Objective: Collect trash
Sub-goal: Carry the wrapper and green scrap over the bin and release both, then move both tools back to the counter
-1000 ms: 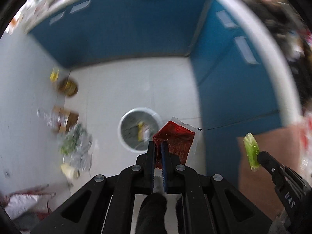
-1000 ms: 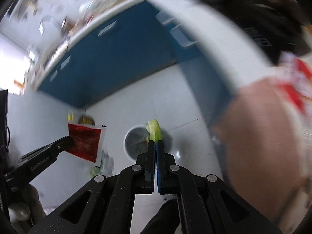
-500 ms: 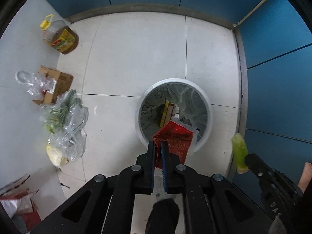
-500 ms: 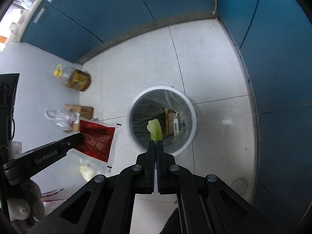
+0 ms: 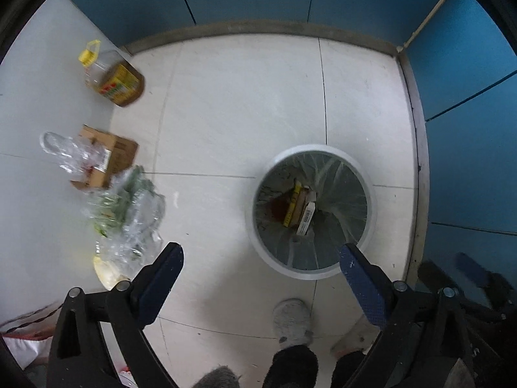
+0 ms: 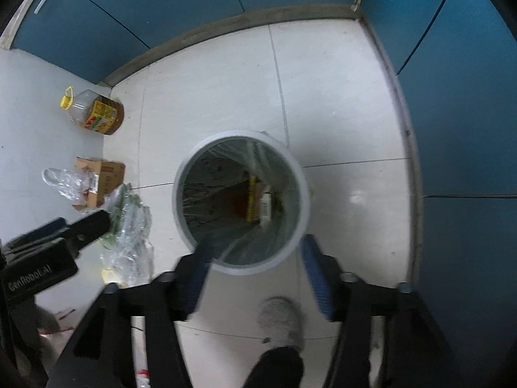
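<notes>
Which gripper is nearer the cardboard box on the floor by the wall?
Left. The left gripper hangs between the cardboard box and the trash bin, jaws opening, empty. The right gripper hangs at the bin's rim, on the far side from the box, jaws opening, empty.

The only text I can read is "GenRobot.AI", printed in pale letters on the black body of the left gripper (image 6: 97,223) as it shows at the left edge of my right wrist view. The yellow and red label on the clear plastic oil jug with the yellow cap (image 6: 97,113) carries print, but I cannot make it out. The brown cardboard box (image 5: 110,155) has a small white sticker, and the white carton inside the round white trash bin (image 5: 365,174) shows what looks like a barcode, both unreadable.
</notes>
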Tool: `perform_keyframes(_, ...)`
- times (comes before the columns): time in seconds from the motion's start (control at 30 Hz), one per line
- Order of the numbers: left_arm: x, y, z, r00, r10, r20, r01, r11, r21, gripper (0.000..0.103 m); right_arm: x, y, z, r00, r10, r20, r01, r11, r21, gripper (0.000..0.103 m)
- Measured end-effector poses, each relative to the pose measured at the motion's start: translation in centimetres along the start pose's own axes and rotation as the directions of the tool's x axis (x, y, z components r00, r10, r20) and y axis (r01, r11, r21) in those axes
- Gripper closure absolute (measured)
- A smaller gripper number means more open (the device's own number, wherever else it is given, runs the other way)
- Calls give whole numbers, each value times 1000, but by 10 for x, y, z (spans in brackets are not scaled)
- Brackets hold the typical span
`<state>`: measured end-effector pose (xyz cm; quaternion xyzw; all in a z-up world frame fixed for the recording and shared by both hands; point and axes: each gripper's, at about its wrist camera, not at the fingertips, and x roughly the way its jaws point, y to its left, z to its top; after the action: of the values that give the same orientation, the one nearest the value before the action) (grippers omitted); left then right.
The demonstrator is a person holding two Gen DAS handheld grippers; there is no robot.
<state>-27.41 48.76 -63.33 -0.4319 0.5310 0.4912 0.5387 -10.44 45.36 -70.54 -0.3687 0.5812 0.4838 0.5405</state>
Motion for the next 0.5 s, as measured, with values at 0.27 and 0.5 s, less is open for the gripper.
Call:
perform_keyframes(0.27,-118,5,-37,990,28,137,-29,1000,3,1,-115,11,-35,988,-123,97,132,986,-98,0)
perform_keyframes(0.5,-235,3,-86,976,-13,219,17,1000,-19,1,-245,18,-72,977,-95,192,117,987,-110,0)
